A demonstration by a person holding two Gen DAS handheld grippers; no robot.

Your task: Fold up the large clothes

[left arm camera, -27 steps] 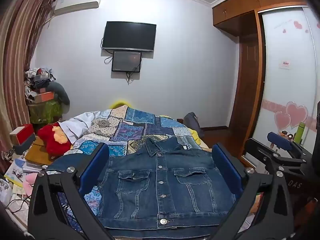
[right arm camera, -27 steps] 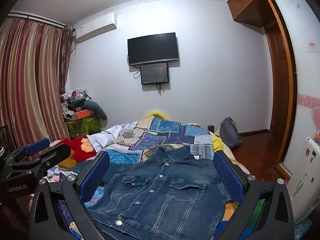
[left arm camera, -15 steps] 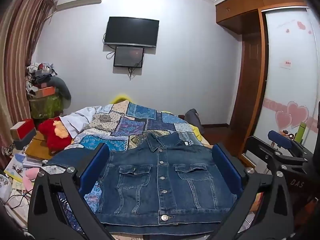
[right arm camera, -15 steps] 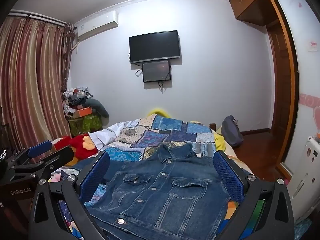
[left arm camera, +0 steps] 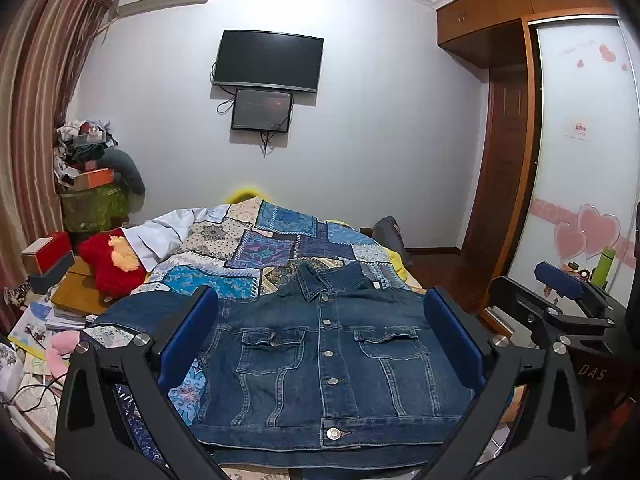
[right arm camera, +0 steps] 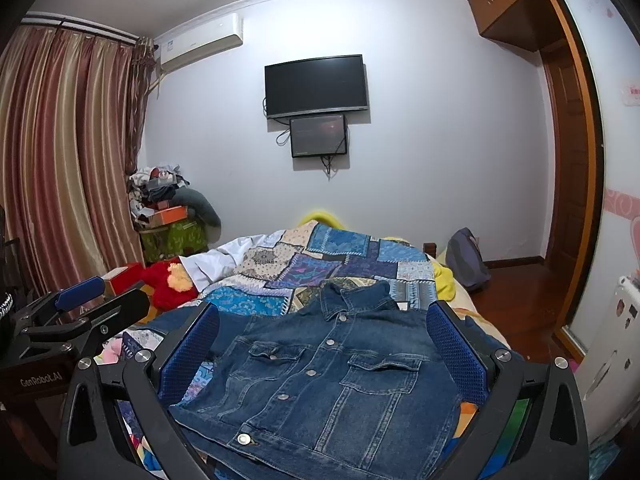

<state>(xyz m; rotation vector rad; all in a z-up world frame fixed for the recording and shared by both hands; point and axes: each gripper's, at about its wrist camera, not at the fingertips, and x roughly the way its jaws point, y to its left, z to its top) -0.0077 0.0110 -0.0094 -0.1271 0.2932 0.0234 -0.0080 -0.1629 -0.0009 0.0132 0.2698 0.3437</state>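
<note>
A dark blue denim jacket [left arm camera: 328,364] lies front up and buttoned on the patchwork quilt [left arm camera: 260,248], collar away from me, one sleeve spread to the left. It also shows in the right wrist view [right arm camera: 328,384]. My left gripper [left arm camera: 320,336] is open and empty, held above the jacket's near hem. My right gripper [right arm camera: 322,344] is open and empty, also above the jacket. Each gripper shows at the edge of the other's view: the right one [left arm camera: 560,292], the left one [right arm camera: 80,300].
A red plush toy [left arm camera: 110,264] and stacked books and boxes [left arm camera: 48,256] lie left of the bed. A cluttered green box [left arm camera: 94,204] stands by the curtain. A wardrobe [left arm camera: 576,200] and a door stand to the right. A TV [left arm camera: 268,60] hangs on the wall.
Both grippers have shifted slightly over the jacket, so it sits a little lower and squarer in the views. Both stay open. The jacket has not moved.
</note>
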